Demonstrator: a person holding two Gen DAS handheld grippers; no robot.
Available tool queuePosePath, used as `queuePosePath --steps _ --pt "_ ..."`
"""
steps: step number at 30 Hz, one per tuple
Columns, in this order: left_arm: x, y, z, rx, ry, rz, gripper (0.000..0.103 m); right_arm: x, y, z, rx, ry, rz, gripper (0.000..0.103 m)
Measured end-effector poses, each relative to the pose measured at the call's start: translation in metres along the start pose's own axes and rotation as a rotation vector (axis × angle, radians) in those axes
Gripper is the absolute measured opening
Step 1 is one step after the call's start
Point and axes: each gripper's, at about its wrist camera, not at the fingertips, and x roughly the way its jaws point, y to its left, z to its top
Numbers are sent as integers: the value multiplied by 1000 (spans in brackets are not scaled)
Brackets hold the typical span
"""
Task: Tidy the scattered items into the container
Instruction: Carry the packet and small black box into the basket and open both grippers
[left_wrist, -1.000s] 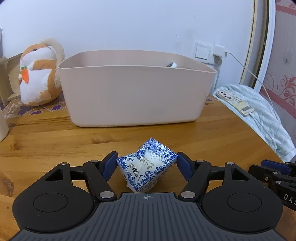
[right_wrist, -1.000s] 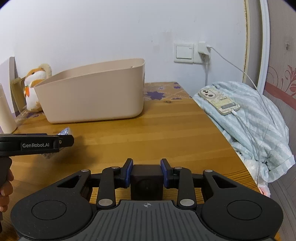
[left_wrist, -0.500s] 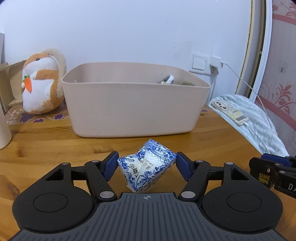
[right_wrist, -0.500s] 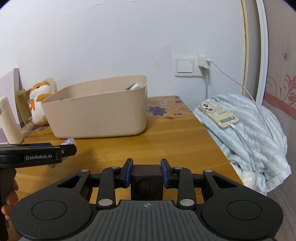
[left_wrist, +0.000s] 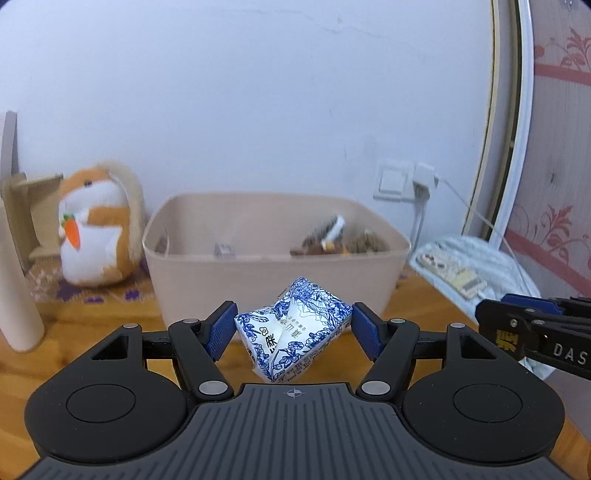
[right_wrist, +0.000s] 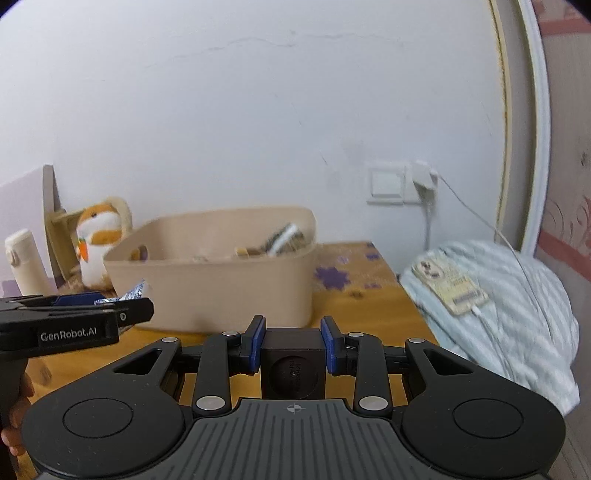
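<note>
Tissue pack (left_wrist: 293, 332), blue-white, clamped tilted in left gripper (left_wrist: 293, 330), clear of the wooden table (left_wrist: 110, 314). Right gripper (right_wrist: 294, 343) closed on a black cube (right_wrist: 293, 363). Beyond both: beige container (left_wrist: 273, 284) with a few items inside, plush hamster (left_wrist: 96, 236) at its left by the wall.

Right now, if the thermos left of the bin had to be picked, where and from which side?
Grip the cream thermos mid-body, below its cap, coming in level from the front, jaws either side. It stands upright, tall and narrow, and the plush hamster and cardboard crowd its back. The beige bin sits to its right.
</note>
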Motion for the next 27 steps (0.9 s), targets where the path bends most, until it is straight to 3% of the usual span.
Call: queuePosePath --steps 13,27 --pt "6 32 54 -24 -85 60 69 28 21 54 -26 -64 33 29" --pt "71 53 91 8 -98 107 69 113 26 92 -66 -55 -22 29"
